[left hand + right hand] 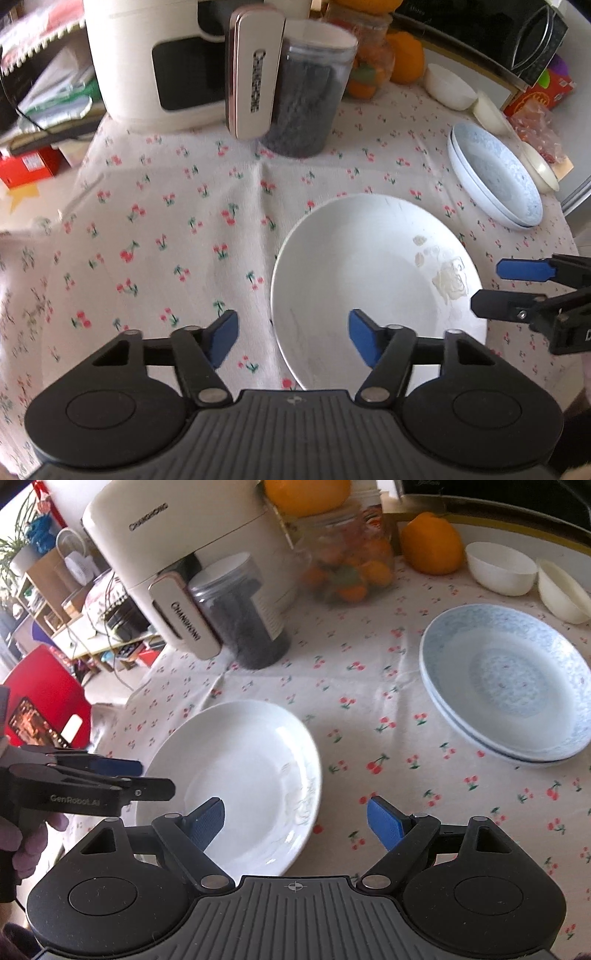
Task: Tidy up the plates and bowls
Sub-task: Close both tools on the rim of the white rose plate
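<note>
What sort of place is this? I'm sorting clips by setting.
Most likely a home dining or kitchen corner: a table with a cherry-print tablecloth, a cream countertop appliance, oranges, a white plate and stacked blue-patterned plates.

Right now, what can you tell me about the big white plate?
The white plate is round, shallow and glossy, likely ceramic, with a faint pale pattern near one edge. It is empty and lies flat on the cherry-print tablecloth, apart from the stacked blue plates. The left gripper straddles its near rim, pads not touching. The right gripper hangs open over its other rim, also clear of it.
</note>
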Action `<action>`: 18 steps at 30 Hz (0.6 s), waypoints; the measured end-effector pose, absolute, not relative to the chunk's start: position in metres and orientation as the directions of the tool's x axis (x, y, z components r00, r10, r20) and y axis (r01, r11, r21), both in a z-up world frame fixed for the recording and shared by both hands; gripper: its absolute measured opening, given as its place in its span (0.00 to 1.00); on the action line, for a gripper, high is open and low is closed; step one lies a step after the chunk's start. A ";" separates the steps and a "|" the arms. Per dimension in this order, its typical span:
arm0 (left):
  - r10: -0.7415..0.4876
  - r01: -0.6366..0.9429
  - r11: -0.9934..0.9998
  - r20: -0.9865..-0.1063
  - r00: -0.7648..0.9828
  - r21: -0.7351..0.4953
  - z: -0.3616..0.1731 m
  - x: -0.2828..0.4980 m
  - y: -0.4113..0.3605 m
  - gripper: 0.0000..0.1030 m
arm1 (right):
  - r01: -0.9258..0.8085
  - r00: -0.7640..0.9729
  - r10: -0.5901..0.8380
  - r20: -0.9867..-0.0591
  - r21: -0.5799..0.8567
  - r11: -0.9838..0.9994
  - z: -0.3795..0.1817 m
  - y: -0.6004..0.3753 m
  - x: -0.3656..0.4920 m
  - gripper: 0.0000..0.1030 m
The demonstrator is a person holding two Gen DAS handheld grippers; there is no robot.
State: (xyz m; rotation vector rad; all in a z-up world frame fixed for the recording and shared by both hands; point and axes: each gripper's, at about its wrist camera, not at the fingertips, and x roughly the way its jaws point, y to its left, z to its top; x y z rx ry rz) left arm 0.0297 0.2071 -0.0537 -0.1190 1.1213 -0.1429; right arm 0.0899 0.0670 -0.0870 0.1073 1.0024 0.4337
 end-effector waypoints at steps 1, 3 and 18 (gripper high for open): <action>-0.180 0.053 0.983 -0.889 0.420 -0.174 -0.055 0.030 0.208 0.51 | -0.305 0.455 0.404 -0.794 0.287 0.908 -0.088 0.068 0.089 0.84; -0.193 0.051 0.981 -0.893 0.408 -0.189 -0.056 0.029 0.209 0.46 | -0.309 0.442 0.411 -0.797 0.294 0.904 -0.090 0.070 0.088 0.84; -0.191 0.051 0.981 -0.909 0.372 -0.185 -0.059 0.030 0.209 0.22 | -0.303 0.362 0.442 -0.821 0.344 0.889 -0.104 0.078 0.083 0.51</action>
